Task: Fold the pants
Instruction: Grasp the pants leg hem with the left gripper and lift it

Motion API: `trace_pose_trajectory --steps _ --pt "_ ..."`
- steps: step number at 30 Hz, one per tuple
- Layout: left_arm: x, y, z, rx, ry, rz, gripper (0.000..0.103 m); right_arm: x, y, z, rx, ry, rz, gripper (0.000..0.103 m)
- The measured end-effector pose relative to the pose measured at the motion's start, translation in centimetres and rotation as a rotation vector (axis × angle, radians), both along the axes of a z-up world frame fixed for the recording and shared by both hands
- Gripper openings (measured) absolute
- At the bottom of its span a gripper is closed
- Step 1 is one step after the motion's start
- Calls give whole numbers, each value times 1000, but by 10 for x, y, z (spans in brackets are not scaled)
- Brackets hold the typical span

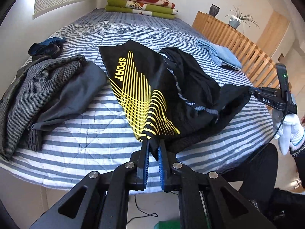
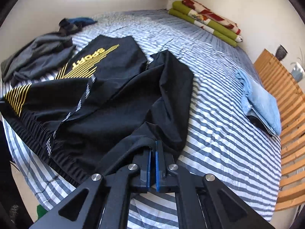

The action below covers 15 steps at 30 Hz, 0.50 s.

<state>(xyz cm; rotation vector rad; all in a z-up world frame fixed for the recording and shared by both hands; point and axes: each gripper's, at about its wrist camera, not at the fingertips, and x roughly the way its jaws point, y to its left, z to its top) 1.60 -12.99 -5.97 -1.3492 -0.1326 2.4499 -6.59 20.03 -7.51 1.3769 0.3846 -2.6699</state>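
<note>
Black sport pants (image 1: 152,80) with yellow lines and the word SPORT lie spread on the striped bed (image 1: 76,152), legs pointing away. My left gripper (image 1: 153,140) is shut on the waistband corner at the yellow-striped side. In the left wrist view my right gripper (image 1: 252,91), held by a white-gloved hand (image 1: 287,131), pinches the other waistband corner. In the right wrist view the pants (image 2: 106,95) stretch to the left, and my right gripper (image 2: 153,145) is shut on a fold of the black waistband fabric.
A heap of grey clothes (image 1: 43,87) lies left of the pants, with a dark blue garment (image 1: 47,46) behind it. Folded light blue cloth (image 1: 223,55) sits at the right by a wooden slatted rail (image 1: 244,43). Folded green blankets (image 1: 143,3) rest at the far end.
</note>
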Motion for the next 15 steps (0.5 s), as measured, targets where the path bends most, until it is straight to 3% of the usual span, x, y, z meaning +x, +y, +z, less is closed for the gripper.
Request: trace_pose_trajectory --steps 5,8,11,15 --pt "9 2 40 56 25 -44 9 65 63 42 -258 -39 -114 3" --pt "-20 9 59 48 60 -53 8 70 65 61 -237 12 -121 3" --pt "-79 13 65 27 57 -42 7 33 67 63 -243 15 -149 3" --pt "-202 14 89 -47 45 40 7 -52 66 63 -220 13 -184 3"
